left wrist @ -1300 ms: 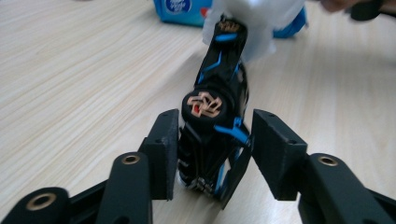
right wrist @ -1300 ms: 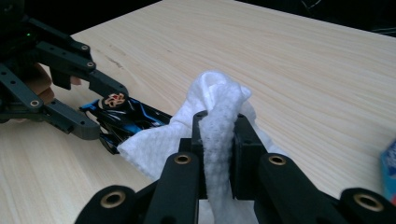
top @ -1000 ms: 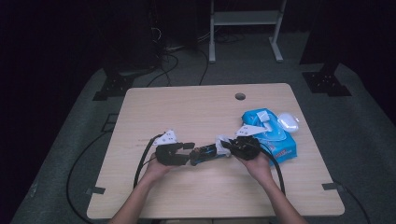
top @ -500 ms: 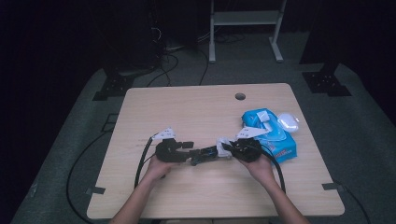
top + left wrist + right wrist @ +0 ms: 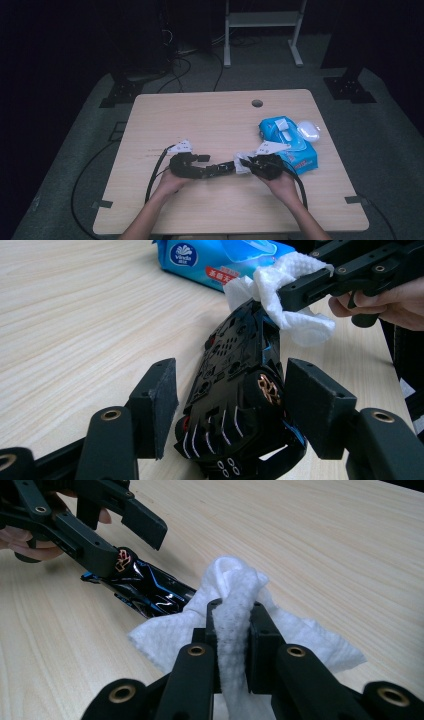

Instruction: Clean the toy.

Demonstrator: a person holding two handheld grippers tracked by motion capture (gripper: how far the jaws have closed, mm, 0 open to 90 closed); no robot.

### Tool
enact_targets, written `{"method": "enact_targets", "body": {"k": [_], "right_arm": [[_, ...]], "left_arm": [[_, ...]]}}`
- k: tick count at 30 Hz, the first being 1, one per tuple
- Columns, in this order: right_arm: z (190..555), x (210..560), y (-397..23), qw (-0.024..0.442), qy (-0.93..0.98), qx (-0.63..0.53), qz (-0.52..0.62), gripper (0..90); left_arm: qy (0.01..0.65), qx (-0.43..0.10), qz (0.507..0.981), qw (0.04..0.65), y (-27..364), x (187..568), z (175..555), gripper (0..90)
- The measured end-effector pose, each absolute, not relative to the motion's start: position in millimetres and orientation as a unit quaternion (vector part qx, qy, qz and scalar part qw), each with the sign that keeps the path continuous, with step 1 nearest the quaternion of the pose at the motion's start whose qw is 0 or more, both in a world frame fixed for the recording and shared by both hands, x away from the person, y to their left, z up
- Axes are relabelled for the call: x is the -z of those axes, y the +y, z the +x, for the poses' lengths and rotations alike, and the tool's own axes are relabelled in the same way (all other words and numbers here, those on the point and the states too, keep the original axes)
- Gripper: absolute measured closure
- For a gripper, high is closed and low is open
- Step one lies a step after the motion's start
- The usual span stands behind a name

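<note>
Left gripper jaws just eased apart around the toy car.
Glossy black car, blue trim; right gripper clamps a white wipe against it.

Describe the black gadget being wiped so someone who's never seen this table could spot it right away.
Start at the blue wipes pack on the wooden table's right side, then look left toward the near edge. The black gadget lies there between the left tongs, a white wipe at its far end. Glossy black with blue edging, unlike its neighbours.
</note>
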State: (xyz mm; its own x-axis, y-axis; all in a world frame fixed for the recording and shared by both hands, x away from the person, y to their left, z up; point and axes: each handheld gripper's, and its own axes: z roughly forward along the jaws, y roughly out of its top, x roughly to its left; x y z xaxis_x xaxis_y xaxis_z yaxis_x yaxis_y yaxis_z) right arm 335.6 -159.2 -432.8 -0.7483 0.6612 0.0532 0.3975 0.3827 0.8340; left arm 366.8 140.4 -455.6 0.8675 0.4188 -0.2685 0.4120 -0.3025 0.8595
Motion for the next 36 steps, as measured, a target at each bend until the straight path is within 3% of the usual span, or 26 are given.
{"method": "enact_targets", "body": {"k": [13,19,25,28,36], "right_arm": [[333,447,-151,0.137,0.839,-0.422,0.314,81.9],[340,434,-146,0.149,0.825,-0.448,0.309,81.8],[366,445,-140,0.143,0.834,-0.419,0.329,81.6],[363,453,-138,0.142,0.842,-0.409,0.322,81.5],[356,457,-141,0.134,0.840,-0.413,0.325,81.2]], "left_arm": [[0.232,-0.054,0.843,0.482,133,460,361,36.2],[0.219,-0.067,0.847,0.479,131,461,359,34.1],[0.206,-0.096,0.851,0.473,130,460,356,26.9],[0.207,-0.098,0.852,0.471,131,461,356,21.4],[0.201,-0.108,0.864,0.448,125,466,353,16.9]]}}
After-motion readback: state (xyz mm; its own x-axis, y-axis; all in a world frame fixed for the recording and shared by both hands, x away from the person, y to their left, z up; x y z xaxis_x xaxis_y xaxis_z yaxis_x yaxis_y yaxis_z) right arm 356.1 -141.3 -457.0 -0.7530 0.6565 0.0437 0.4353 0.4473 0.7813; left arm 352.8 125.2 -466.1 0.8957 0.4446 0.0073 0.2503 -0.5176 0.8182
